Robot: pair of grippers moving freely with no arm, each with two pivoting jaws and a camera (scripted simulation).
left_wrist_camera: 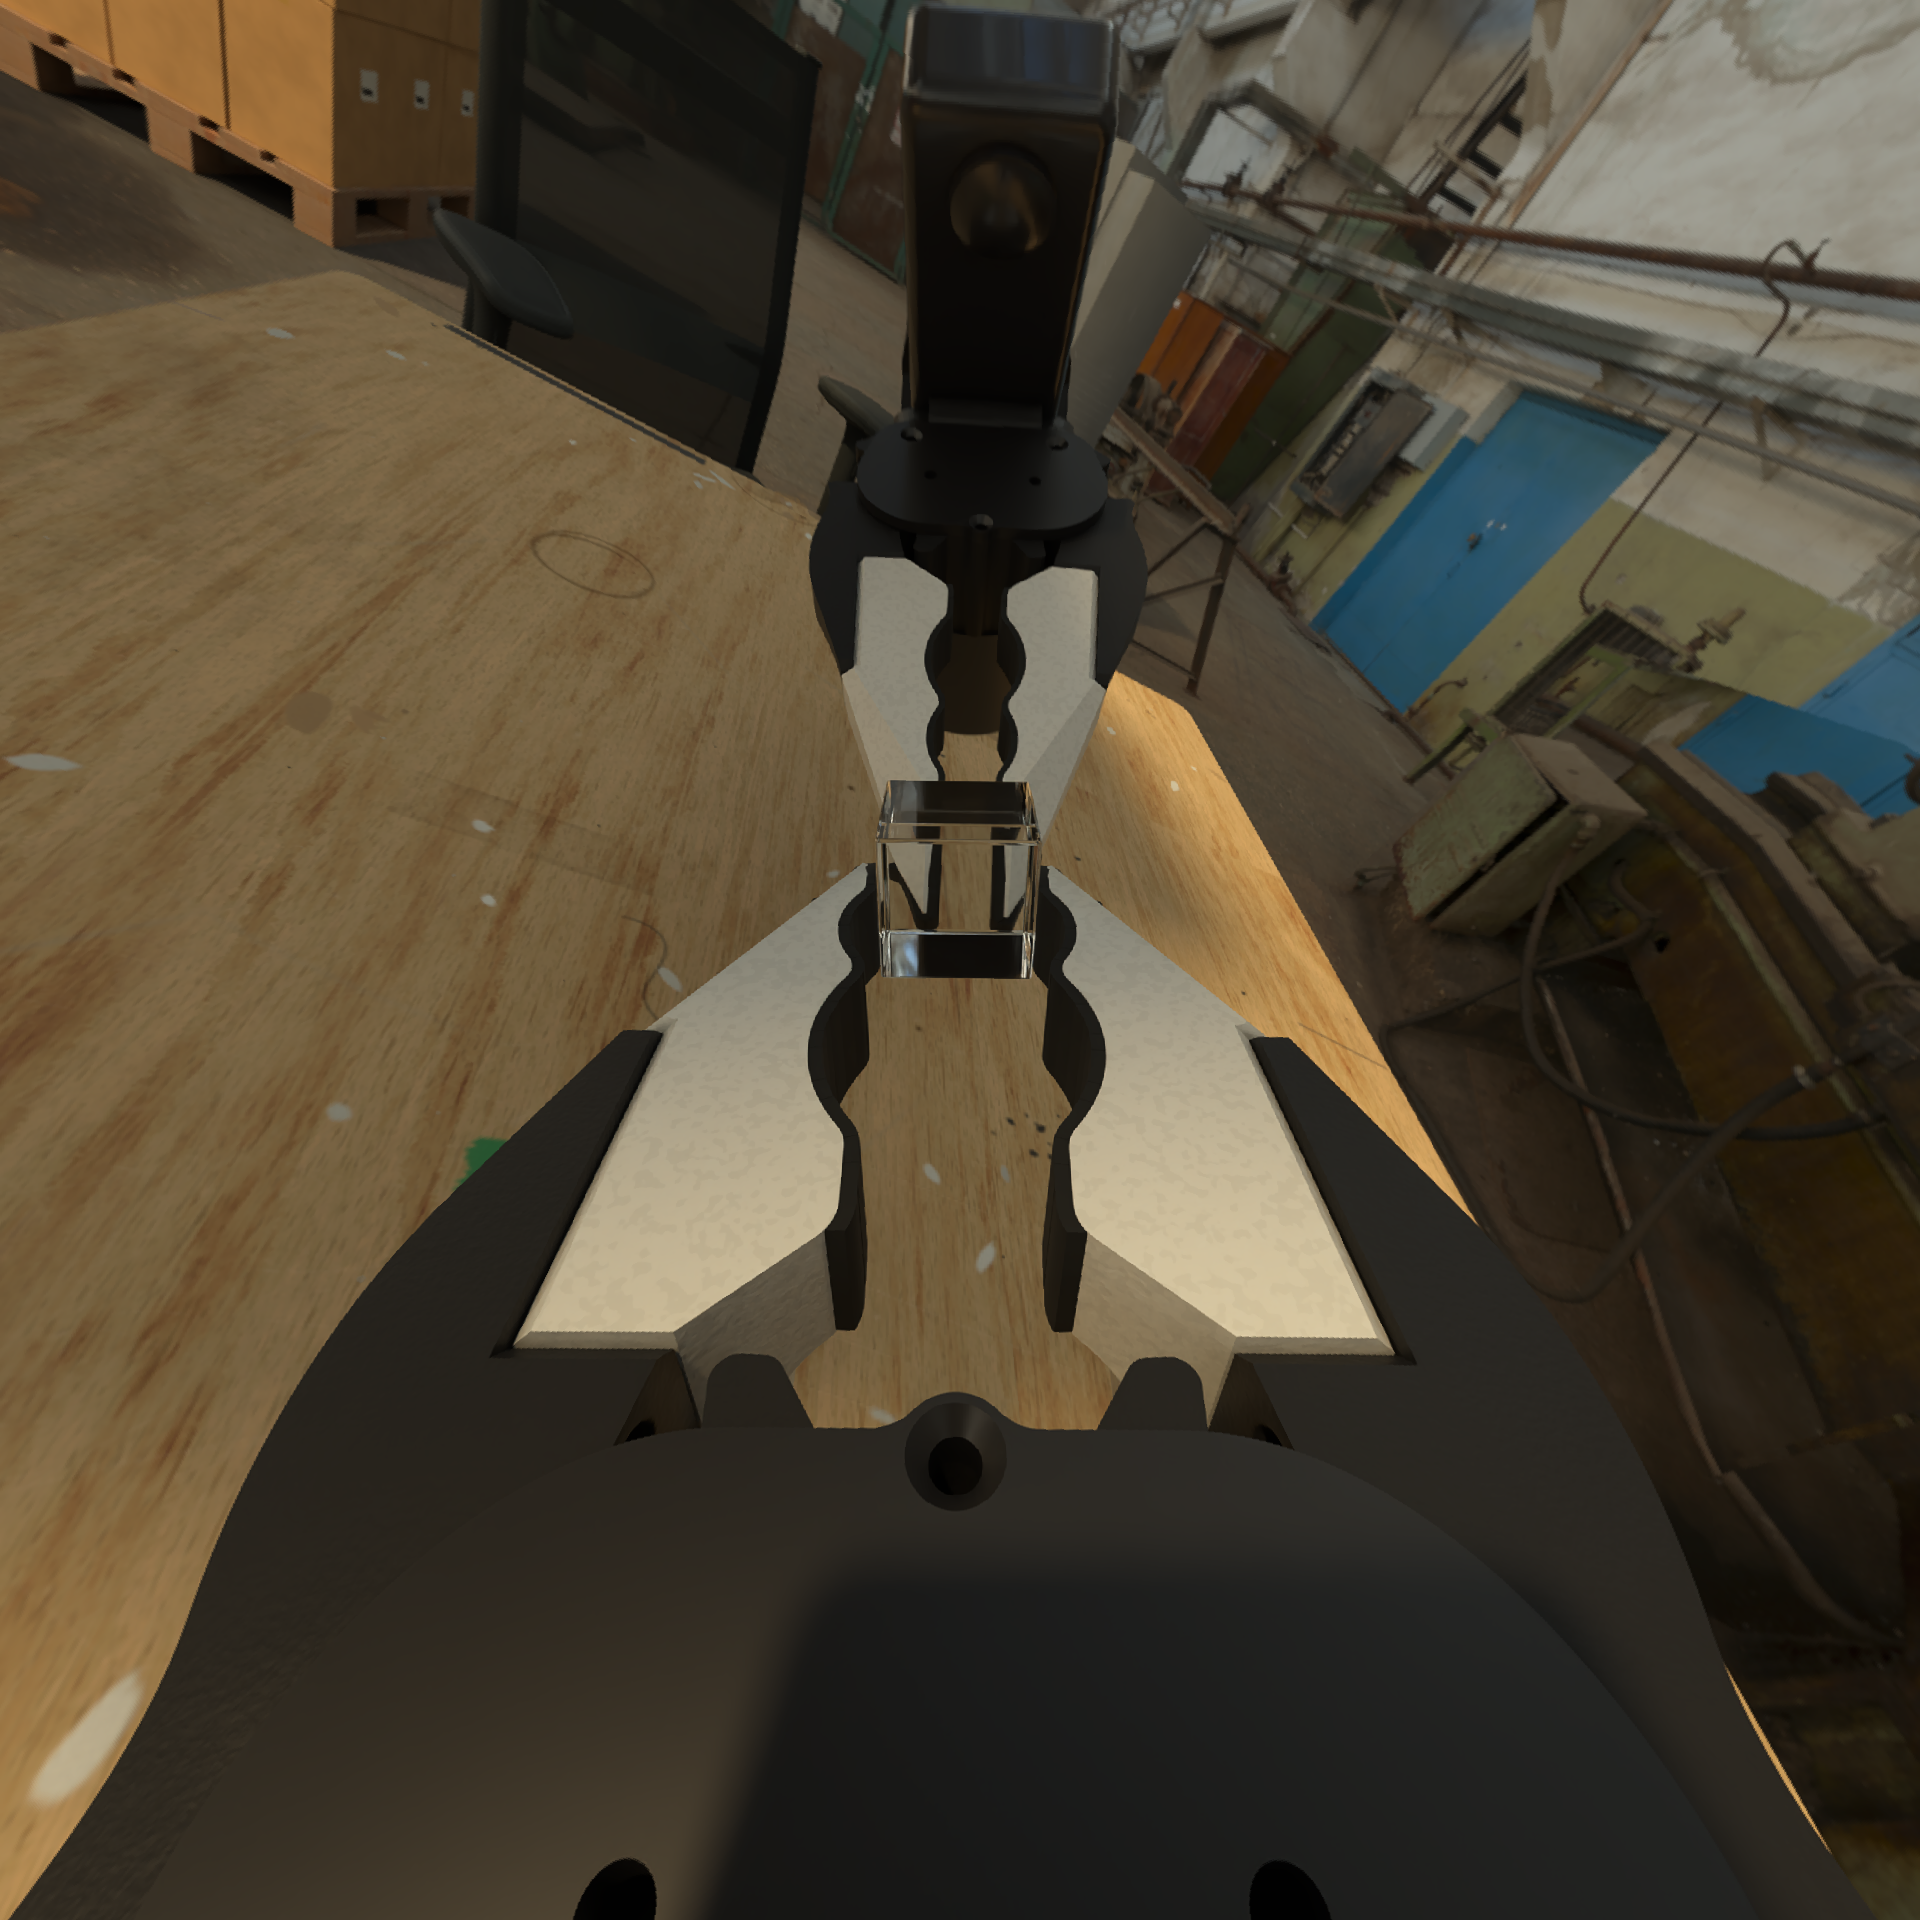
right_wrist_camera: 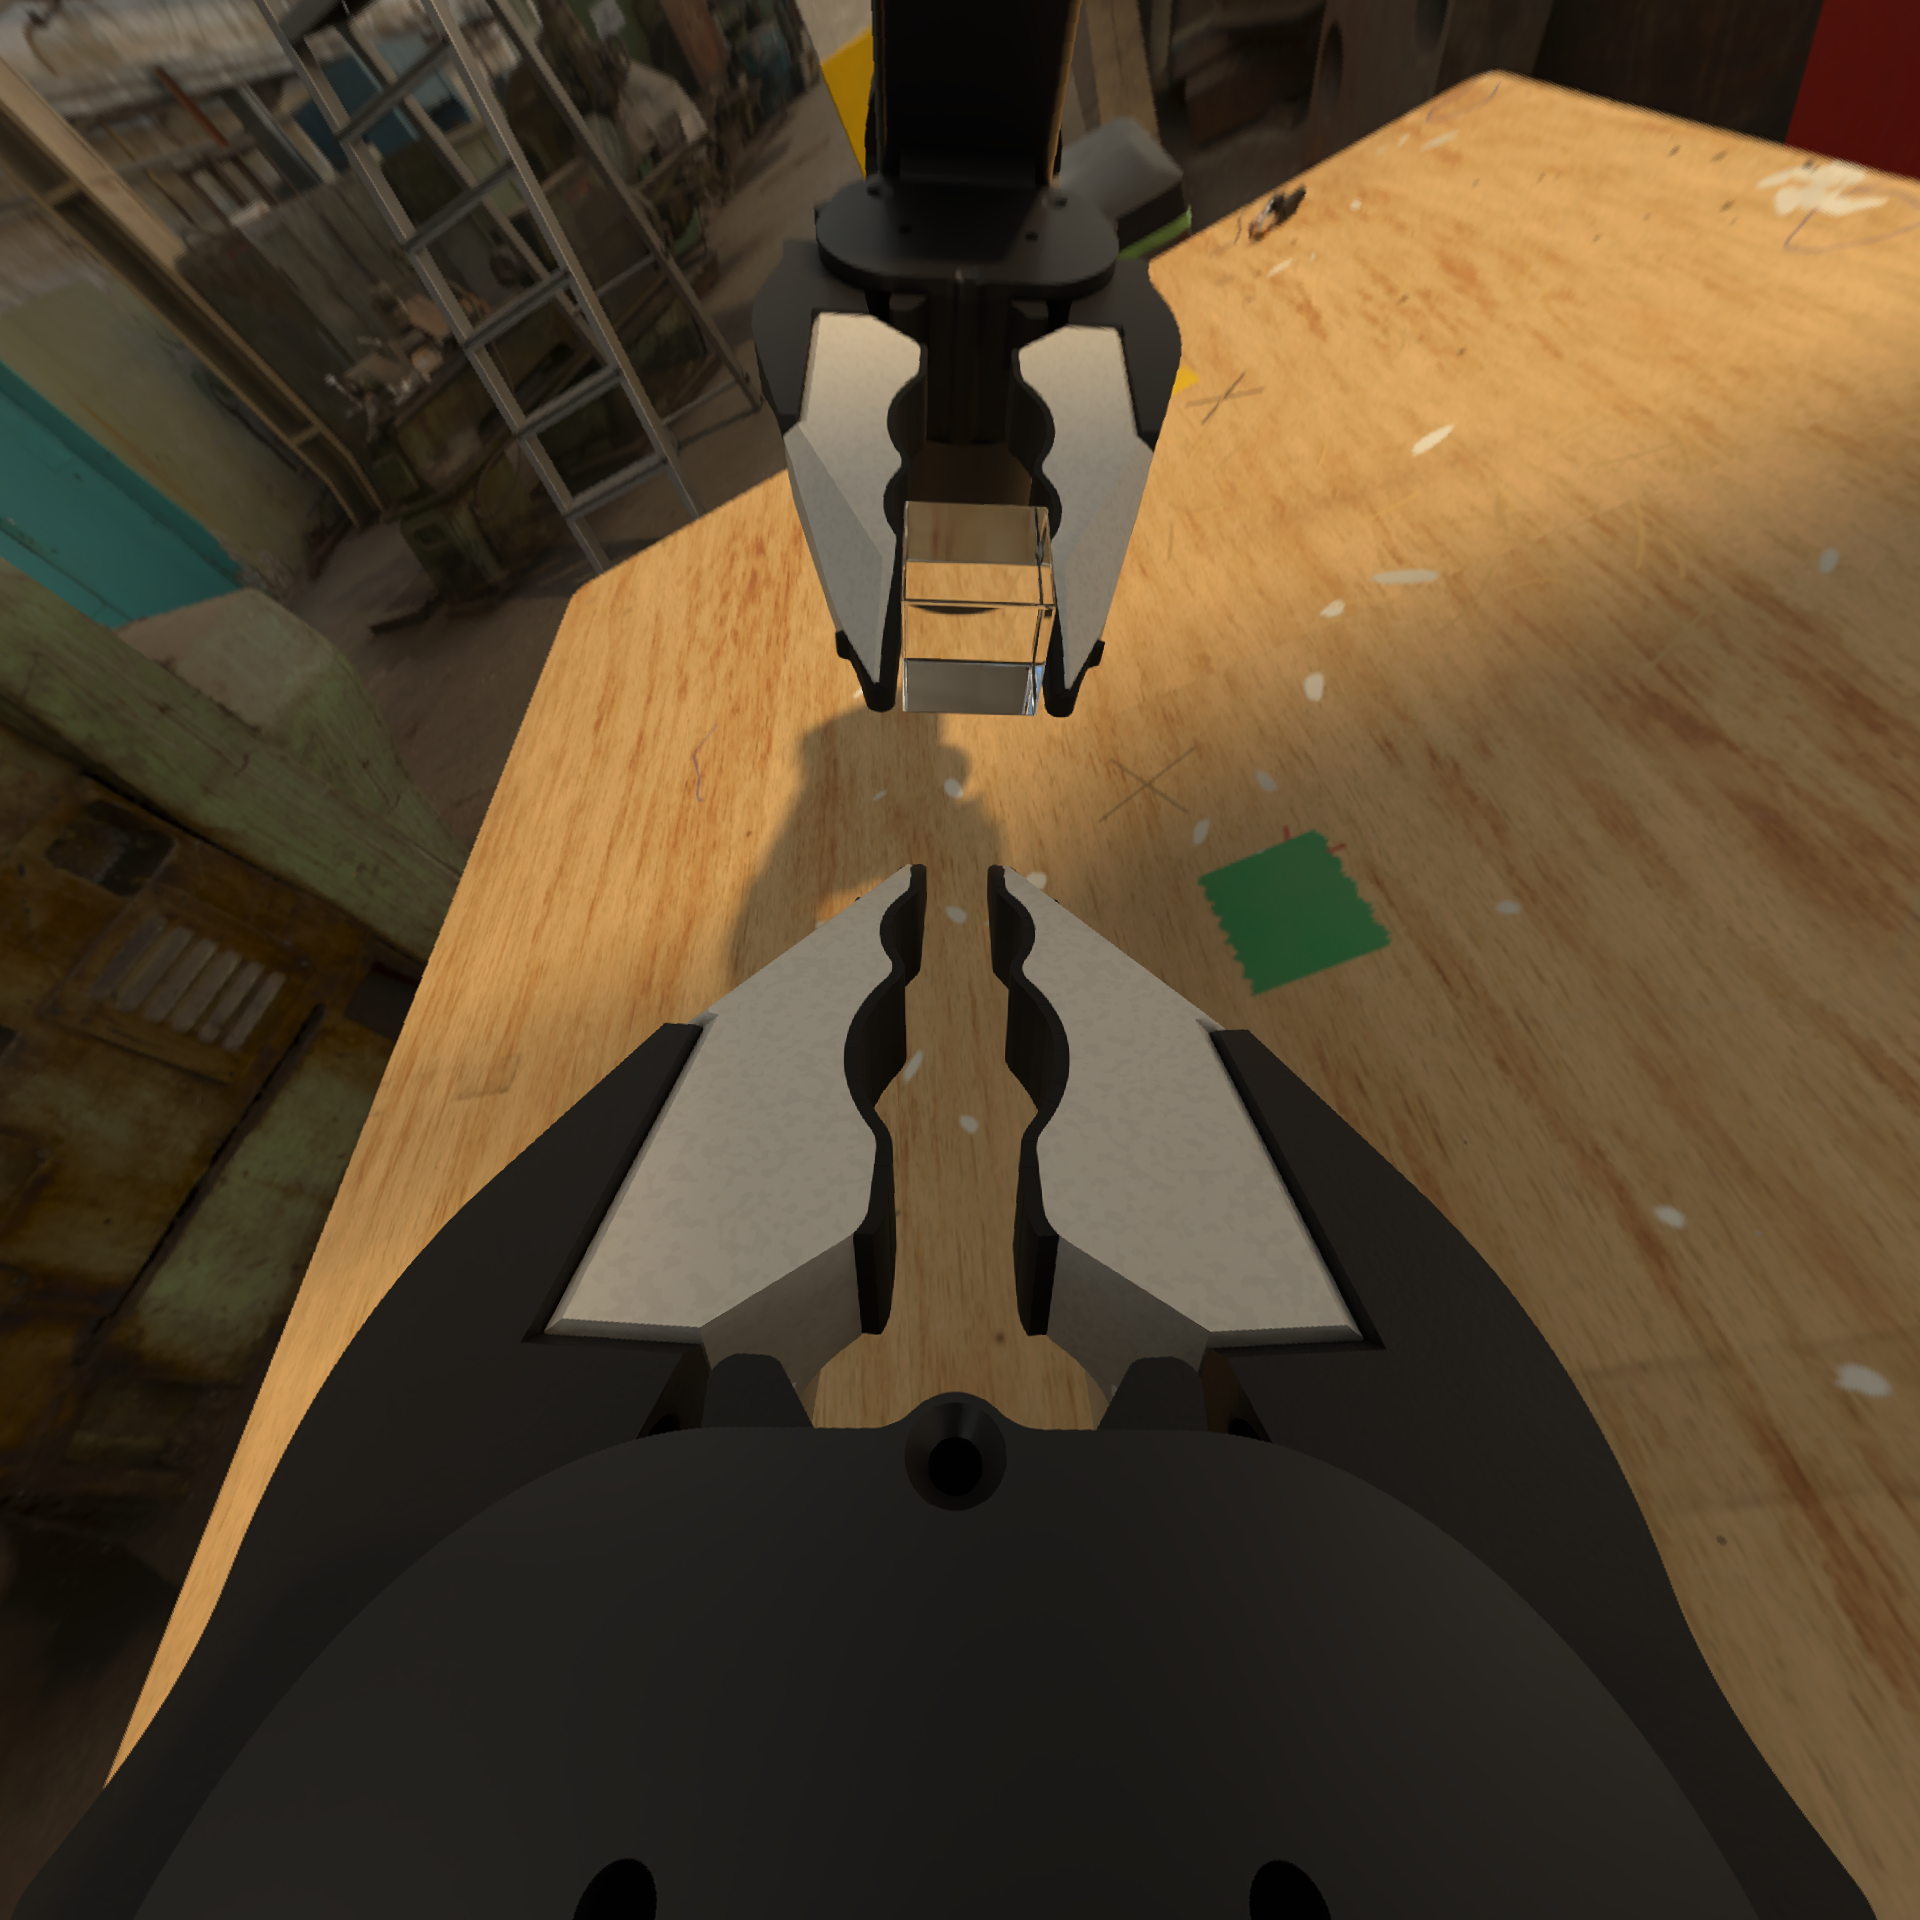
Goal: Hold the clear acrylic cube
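The clear acrylic cube (left_wrist_camera: 956, 899) sits between the fingertips of my left gripper (left_wrist_camera: 954, 883), which is shut on it and holds it above the wooden table (left_wrist_camera: 312, 727). In the right wrist view the same cube (right_wrist_camera: 971, 613) shows clamped in the left gripper (right_wrist_camera: 966, 698) straight ahead. My right gripper (right_wrist_camera: 956, 883) faces it, a short way from the cube, with its jaws a narrow gap apart and nothing between them. It also shows in the left wrist view (left_wrist_camera: 971, 774), just behind the cube.
A flat green patch (right_wrist_camera: 1294, 914) lies on the table (right_wrist_camera: 1507, 675) to the right of my right gripper. The table's edge runs along the left in the right wrist view, with workshop machinery beyond. A black chair (left_wrist_camera: 644, 208) stands past the far edge.
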